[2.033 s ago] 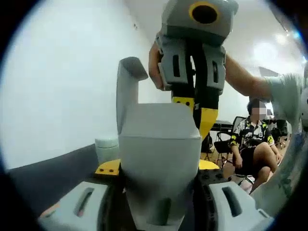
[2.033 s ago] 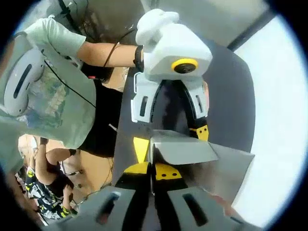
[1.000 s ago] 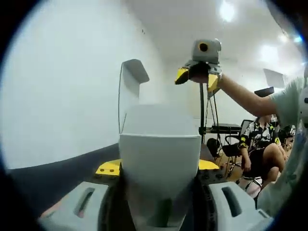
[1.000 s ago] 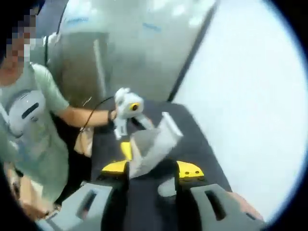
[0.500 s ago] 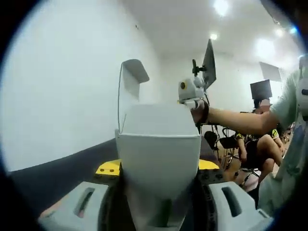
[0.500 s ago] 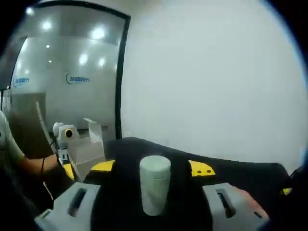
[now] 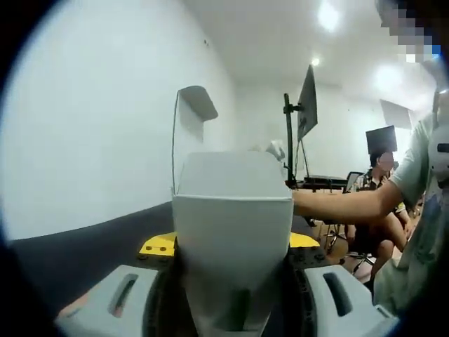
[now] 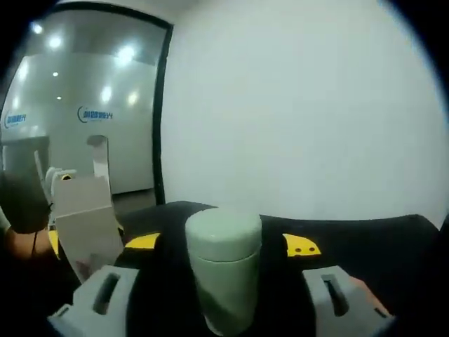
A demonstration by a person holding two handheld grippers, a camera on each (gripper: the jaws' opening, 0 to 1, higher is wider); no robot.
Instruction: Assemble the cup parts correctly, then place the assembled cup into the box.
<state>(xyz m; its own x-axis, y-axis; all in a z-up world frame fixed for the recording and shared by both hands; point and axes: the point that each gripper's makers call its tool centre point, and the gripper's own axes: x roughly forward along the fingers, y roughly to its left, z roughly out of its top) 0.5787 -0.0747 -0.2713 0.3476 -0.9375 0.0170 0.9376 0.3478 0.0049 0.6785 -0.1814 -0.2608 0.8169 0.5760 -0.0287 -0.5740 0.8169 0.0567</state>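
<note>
Left hand-held gripper (image 7: 231, 281) clamps one open grey box (image 7: 231, 210), flap raised, held above the dark tabletop (image 7: 84, 246). Right hand-held gripper (image 8: 223, 281): jaws spread either side of one pale green cup (image 8: 223, 263) standing upright on the tabletop; contact cannot be told. The box (image 8: 88, 210) stands well left of the cup, with bare tabletop between.

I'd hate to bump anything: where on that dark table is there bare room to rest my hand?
Bare dark table lies right of the pale cup, toward the white wall. It is crowded left of the cup, where the open white box is held.
</note>
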